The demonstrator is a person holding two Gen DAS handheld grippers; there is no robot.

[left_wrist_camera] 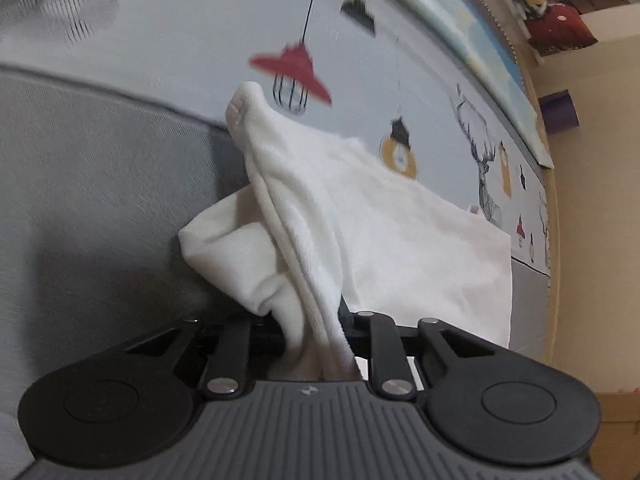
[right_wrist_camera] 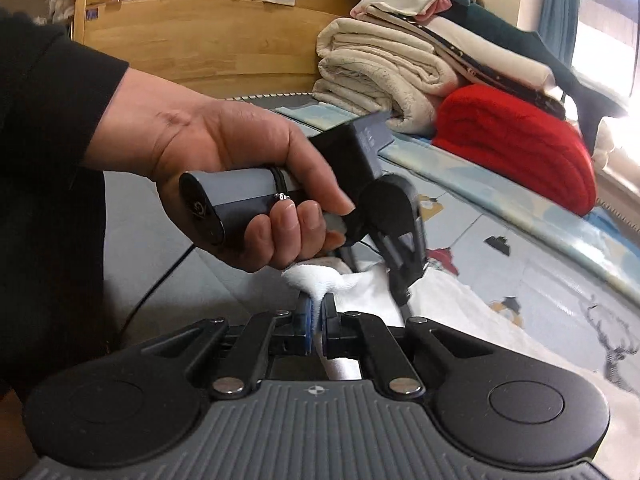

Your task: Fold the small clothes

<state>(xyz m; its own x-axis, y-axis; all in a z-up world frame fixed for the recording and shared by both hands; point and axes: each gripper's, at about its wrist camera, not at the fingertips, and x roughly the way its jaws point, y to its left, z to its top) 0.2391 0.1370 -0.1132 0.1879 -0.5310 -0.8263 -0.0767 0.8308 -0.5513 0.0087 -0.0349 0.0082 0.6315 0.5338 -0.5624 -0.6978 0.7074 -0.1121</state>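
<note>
Bedroom: wooden headboard (right_wrist_camera: 208, 40) (folded blankets (right_wrist_camera: 384, 68) beside).

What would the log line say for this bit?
step: folding | left gripper: shut on white sock | right gripper: shut on sock end | surface: patterned sheet

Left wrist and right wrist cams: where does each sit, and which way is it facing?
Left wrist: on the left gripper, facing along shut fingers at the white garment and printed sheet; no body shows.
Right wrist: on the right gripper, facing the headboard and folded blankets; left hand shows.
Shared: the white garment, the printed sheet.
</note>
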